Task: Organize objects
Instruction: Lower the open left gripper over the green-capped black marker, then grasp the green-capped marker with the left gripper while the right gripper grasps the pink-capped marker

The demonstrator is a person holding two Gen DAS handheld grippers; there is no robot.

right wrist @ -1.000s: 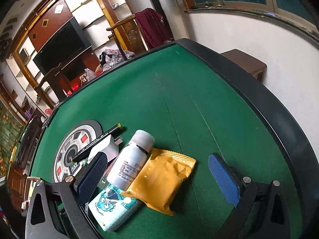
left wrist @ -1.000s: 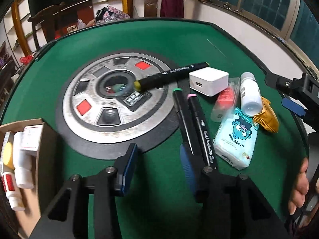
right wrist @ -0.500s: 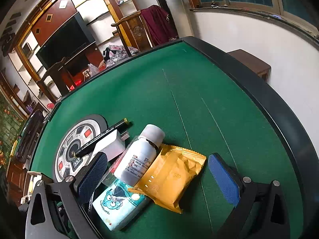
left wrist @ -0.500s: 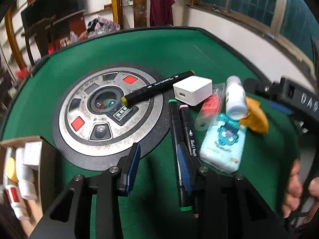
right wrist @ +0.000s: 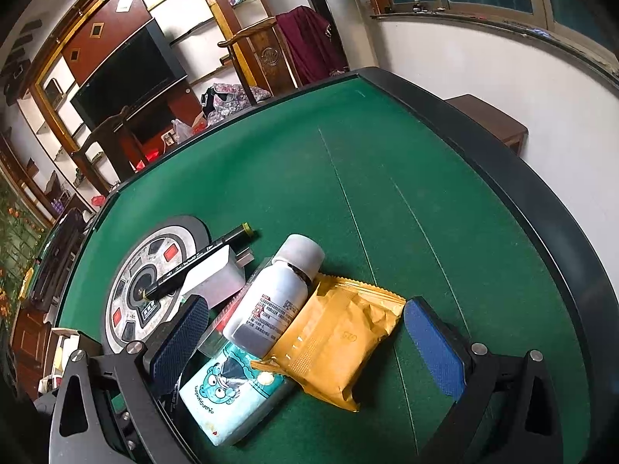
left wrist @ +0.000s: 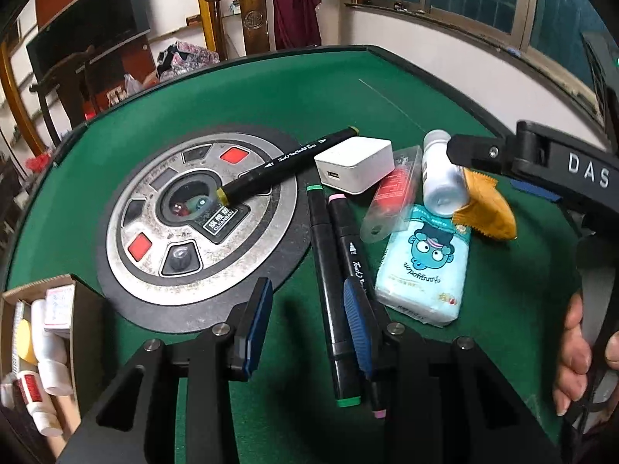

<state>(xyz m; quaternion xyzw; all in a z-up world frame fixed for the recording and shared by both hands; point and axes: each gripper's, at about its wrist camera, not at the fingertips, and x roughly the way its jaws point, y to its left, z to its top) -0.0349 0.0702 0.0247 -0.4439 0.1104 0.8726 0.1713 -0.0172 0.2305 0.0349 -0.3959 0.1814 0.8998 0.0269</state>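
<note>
From my left camera I see a cardboard box (left wrist: 83,311) of small bottles at the desk (left wrist: 240,89) edge, hidden from the right camera. My left claw (left wrist: 307,319) is open beside two markers (left wrist: 334,270) lying side by side, long axes running away from me, green and pink caps nearest. My right claw (right wrist: 305,342) gapes wide around the white bottle (right wrist: 276,295) and yellow packet (right wrist: 336,342), gripping neither.

At my twelve o'clock two black markers, green-capped (left wrist: 329,282) and pink-capped (left wrist: 350,247), lie side by side on the felt. At one o'clock a white charger (left wrist: 354,169) touches a third marker (left wrist: 286,162). At two o'clock a white bottle (right wrist: 276,295) lies across the tissue pack (right wrist: 228,390) and yellow packet (right wrist: 336,338).
</note>
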